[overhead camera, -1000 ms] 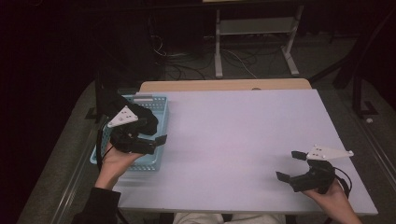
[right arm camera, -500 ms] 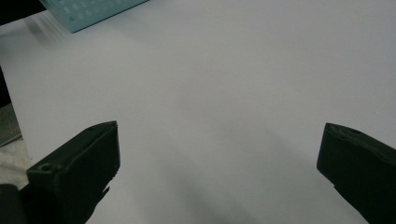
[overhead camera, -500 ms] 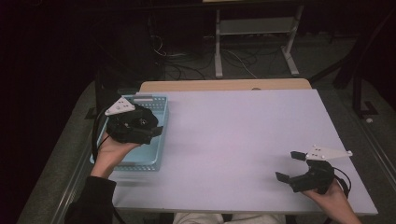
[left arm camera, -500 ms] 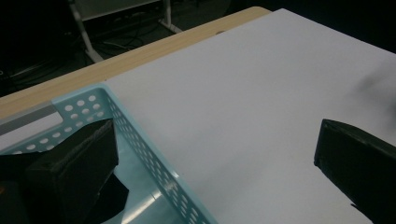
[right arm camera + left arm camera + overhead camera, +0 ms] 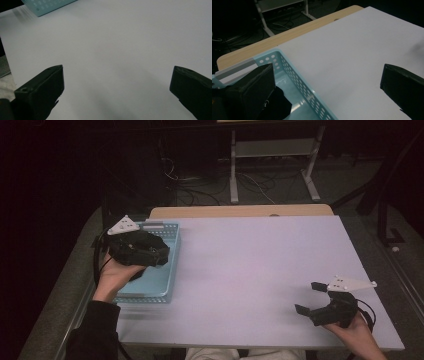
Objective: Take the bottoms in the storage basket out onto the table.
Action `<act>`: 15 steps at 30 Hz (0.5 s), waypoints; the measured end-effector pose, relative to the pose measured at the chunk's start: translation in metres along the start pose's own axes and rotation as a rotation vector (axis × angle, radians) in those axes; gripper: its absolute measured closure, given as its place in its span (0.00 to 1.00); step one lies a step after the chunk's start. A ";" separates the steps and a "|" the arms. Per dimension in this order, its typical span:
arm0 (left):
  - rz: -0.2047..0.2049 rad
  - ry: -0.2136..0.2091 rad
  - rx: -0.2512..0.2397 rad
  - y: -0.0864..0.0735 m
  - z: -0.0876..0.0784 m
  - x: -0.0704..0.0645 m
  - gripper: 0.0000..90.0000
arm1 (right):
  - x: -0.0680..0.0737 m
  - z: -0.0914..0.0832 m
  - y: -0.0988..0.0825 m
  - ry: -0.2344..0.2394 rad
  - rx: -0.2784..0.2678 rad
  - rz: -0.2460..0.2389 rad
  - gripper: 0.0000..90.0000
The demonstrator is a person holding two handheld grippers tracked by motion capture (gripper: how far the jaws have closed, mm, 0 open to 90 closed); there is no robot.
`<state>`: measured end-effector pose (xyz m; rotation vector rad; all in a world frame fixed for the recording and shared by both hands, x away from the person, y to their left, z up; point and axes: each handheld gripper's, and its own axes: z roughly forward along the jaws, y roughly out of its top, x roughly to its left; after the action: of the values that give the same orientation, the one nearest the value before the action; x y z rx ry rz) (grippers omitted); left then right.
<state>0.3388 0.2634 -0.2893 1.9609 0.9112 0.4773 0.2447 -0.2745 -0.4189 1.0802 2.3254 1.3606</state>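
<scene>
A light blue perforated basket [image 5: 157,287] stands at the table's left edge. A hand holds my left gripper [image 5: 159,254] over its middle, grey plate on top. In the left gripper view the left gripper [image 5: 327,75] is open, its jaws wide apart astride the basket's right wall [image 5: 297,80]. A black shape [image 5: 278,106] lies low in the basket beside the left jaw; I cannot tell what it is. My right gripper [image 5: 310,299] rests open near the table's front right corner. The right gripper view has the right gripper [image 5: 117,75] over bare white tabletop, nothing between its jaws.
The white tabletop [image 5: 250,265] stretches between the two grippers. A wooden strip [image 5: 240,211] runs along its far edge. Beyond it stand a metal frame [image 5: 272,155] and floor cables [image 5: 250,182]. The basket's corner [image 5: 45,6] peeks in at the top of the right gripper view.
The left gripper has moved back and slightly up along the basket, away from the table's front edge. The right gripper has stayed put.
</scene>
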 end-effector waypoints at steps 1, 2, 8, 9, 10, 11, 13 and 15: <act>-0.005 0.001 -0.005 0.000 0.000 0.001 0.00 | 0.000 0.000 0.000 0.000 0.000 0.000 0.00; -0.008 0.013 -0.013 -0.001 -0.002 0.004 0.00 | 0.000 0.000 0.000 -0.001 -0.001 0.001 0.00; -0.033 0.027 -0.012 -0.003 -0.006 0.014 0.00 | -0.001 0.000 0.000 -0.001 -0.001 0.002 0.00; -0.038 0.037 -0.010 -0.004 -0.007 0.018 0.00 | -0.001 0.000 0.000 -0.001 -0.002 0.001 0.00; -0.038 0.044 -0.014 -0.004 -0.007 0.019 0.00 | -0.001 0.000 0.000 -0.001 0.000 0.000 0.00; -0.036 0.050 -0.017 -0.005 -0.008 0.021 0.00 | -0.001 0.000 0.000 -0.001 0.001 0.001 0.00; -0.036 0.053 -0.020 -0.006 -0.009 0.023 0.00 | -0.001 0.000 0.000 -0.001 0.001 0.002 0.00; -0.036 0.067 -0.025 -0.007 -0.010 0.026 0.00 | -0.001 0.000 0.000 -0.002 -0.001 0.003 0.00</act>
<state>0.3466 0.2908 -0.2910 1.9127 0.9762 0.5335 0.2450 -0.2752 -0.4191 1.0847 2.3228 1.3613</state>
